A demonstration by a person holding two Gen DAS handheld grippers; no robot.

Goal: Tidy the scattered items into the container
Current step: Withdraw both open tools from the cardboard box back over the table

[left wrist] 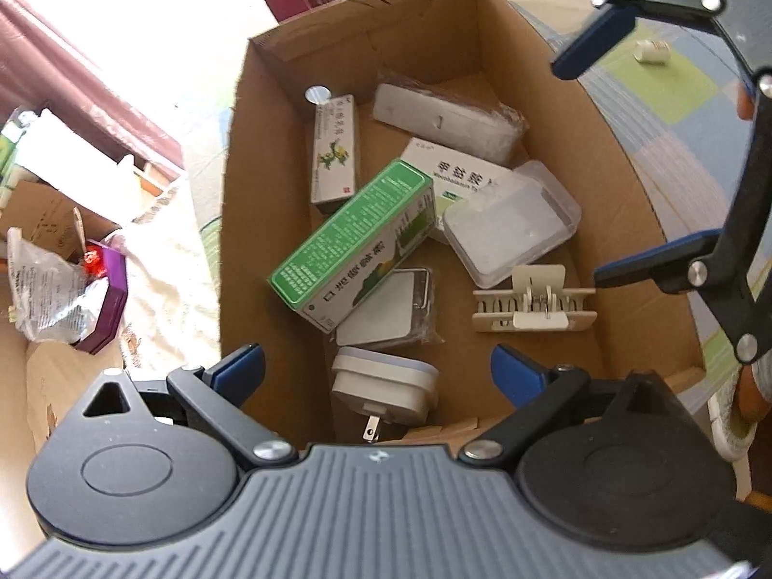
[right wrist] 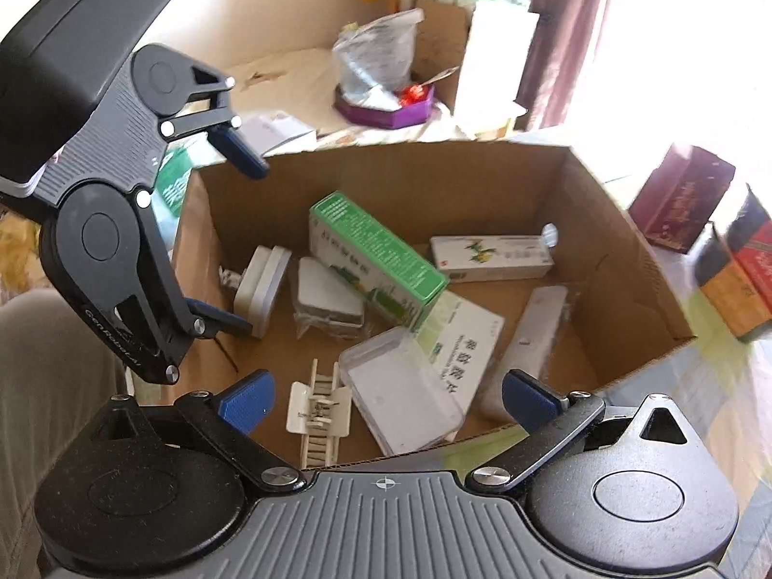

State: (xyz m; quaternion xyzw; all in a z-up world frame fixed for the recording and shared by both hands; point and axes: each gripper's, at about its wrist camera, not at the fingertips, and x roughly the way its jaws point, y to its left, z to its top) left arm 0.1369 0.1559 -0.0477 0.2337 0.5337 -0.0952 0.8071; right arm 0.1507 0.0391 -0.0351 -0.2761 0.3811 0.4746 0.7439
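Cardboard box (left wrist: pixel 555 111) holds the tidied stuff: green carton (left wrist: pixel 352 241) mid-box, leaning on a white adapter (left wrist: pixel 386 386); hair clip (left wrist: pixel 533 306) by the near wall; small white bottle (left wrist: pixel 651 51) outside on the cloth, beyond the box's far side; left gripper (left wrist: pixel 376 366) and right gripper (right wrist: pixel 386 398) both spread wide, empty, over the box. Risk, imo: bottle gets missed, or rolls when pinched.

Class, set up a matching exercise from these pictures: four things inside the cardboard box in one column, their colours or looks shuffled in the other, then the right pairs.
Things:
1. Tilted medicine carton
2. Hair claw clip
3. Plug adapter
4. Lidded plastic case

Looks:
A. cream, toothed
B. green and white
C. clear, see-through
D. pale grey with metal prongs

Pairs: 1-B, 2-A, 3-D, 4-C
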